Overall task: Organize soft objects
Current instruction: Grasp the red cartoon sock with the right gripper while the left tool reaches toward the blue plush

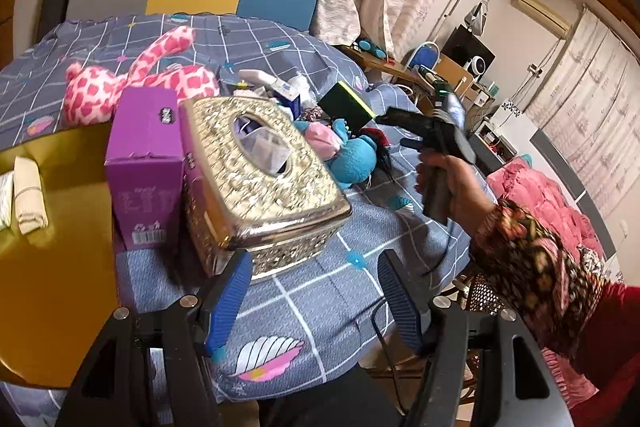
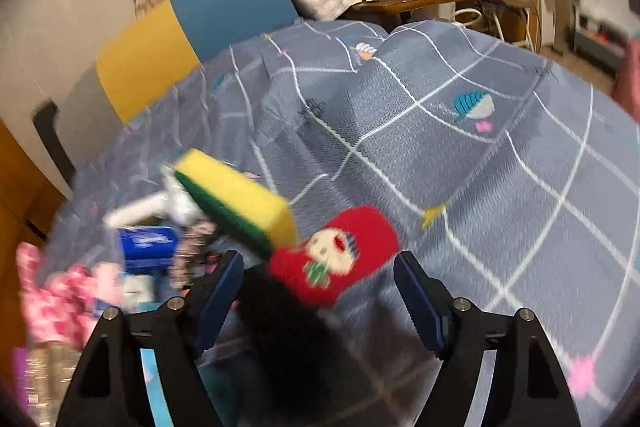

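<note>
Blue ribbed pads of the left gripper (image 1: 310,301) stood well apart with nothing between them, hovering over the grey-blue checked cloth with shell prints (image 1: 320,291) that covered the table. Just beyond them sat the ornate gold metal tissue box (image 1: 256,179), pressed against the purple cardboard carton (image 1: 144,163); both looked parked at the near edge as the tidy side of things.

Over on the right, the right gripper (image 2: 318,291) had its jaws apart too, pads clear of everything. Between and just ahead of them lay the red knitted soft toy with a stitched face (image 2: 340,255), a dark fuzzy mass below it, possibly its hair, though the blur made that hard to call. Leaning against its top was the yellow sponge with a green scouring side (image 2: 240,199), tilted, looking dropped rather than placed.

Soft things were bunching in one heap: the pink spotted plush giraffe (image 1: 132,83) sprawled behind the carton, the turquoise plush toy (image 1: 356,155) beside the tissue box. From the left view, the person's hand (image 1: 452,187) held the right tool above that pile.
</note>
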